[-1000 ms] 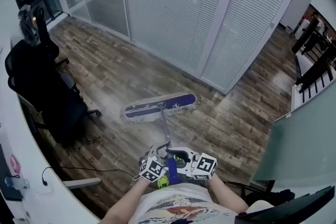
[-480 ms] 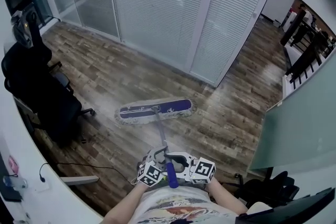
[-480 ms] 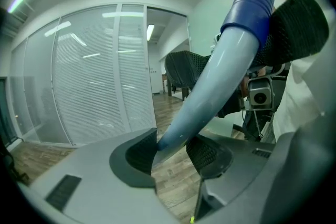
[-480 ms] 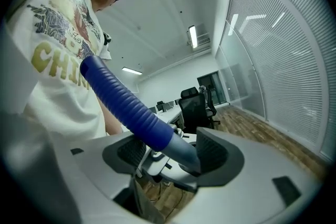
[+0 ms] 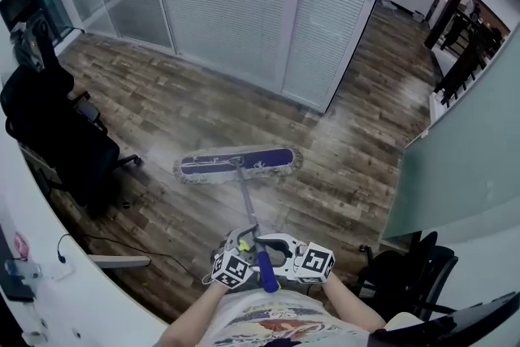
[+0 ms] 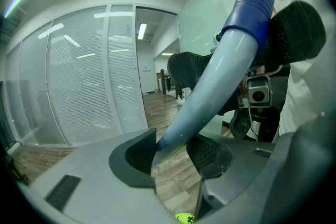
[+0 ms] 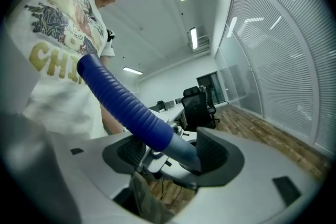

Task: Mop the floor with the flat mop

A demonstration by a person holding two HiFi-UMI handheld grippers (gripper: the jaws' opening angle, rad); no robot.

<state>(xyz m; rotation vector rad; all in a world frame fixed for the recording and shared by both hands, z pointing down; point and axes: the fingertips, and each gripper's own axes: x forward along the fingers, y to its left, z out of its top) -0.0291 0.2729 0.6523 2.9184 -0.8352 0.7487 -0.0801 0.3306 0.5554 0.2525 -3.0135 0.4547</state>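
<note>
- A black office chair [image 5: 57,134] is standing well to the left of the mop head, on the wooden floor [image 5: 162,110].
- The flat mop's mop head [image 5: 237,164] is lying flat on the floor. Its long axis is running left to right, crosswise to the handle.
- The handle [image 5: 248,211] is slanting from the middle of the mop head back toward the person, so the mop head is sitting straight ahead of both sets of jaws.
- The left gripper [image 5: 240,246] is pinching the pale shaft between its jaws and is the nearer one to the mop head.
- The right gripper [image 5: 275,249] is clamping the lower end of the ribbed blue grip [image 7: 126,102], just farther from the mop head.
- The next stroke is probably calling for a push or pull along the handle's line, with the head kept crosswise.
</note>
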